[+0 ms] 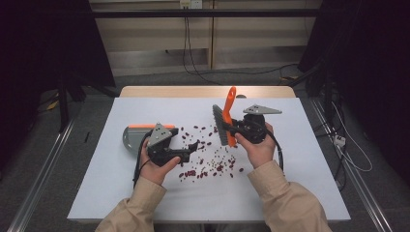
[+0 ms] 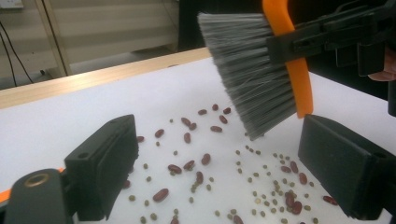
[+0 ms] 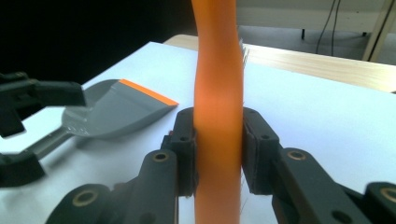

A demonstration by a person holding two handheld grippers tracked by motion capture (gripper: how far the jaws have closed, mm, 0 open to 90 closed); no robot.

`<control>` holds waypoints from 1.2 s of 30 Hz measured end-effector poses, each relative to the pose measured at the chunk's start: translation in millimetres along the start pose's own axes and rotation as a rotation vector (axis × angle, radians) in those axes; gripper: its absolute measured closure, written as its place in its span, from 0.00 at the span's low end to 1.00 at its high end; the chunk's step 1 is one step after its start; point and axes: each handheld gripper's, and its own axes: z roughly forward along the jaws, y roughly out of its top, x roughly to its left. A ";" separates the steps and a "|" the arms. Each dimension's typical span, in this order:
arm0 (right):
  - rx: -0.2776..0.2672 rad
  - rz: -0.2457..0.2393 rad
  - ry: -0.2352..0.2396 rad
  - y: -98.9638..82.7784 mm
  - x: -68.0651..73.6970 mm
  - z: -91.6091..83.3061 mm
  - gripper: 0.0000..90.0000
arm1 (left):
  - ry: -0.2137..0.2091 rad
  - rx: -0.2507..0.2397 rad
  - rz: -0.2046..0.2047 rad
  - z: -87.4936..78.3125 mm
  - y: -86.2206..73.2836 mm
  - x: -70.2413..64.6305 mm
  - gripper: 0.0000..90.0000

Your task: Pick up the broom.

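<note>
The right gripper has its fingers clamped on the orange handle of a brush, held upright above the desk right of centre, grey bristles pointing left and down. The left gripper hovers with fingers spread wide, nothing between them, over scattered red beans and small green ones in the middle of the desk. A grey dustpan with an orange edge lies at the left, just beside the left hand.
</note>
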 end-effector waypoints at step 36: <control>0.100 -0.035 -0.063 -7.5 -52.5 -46.8 0.78 | 0.001 0.004 -0.017 -65.4 -19.8 56.8 0.06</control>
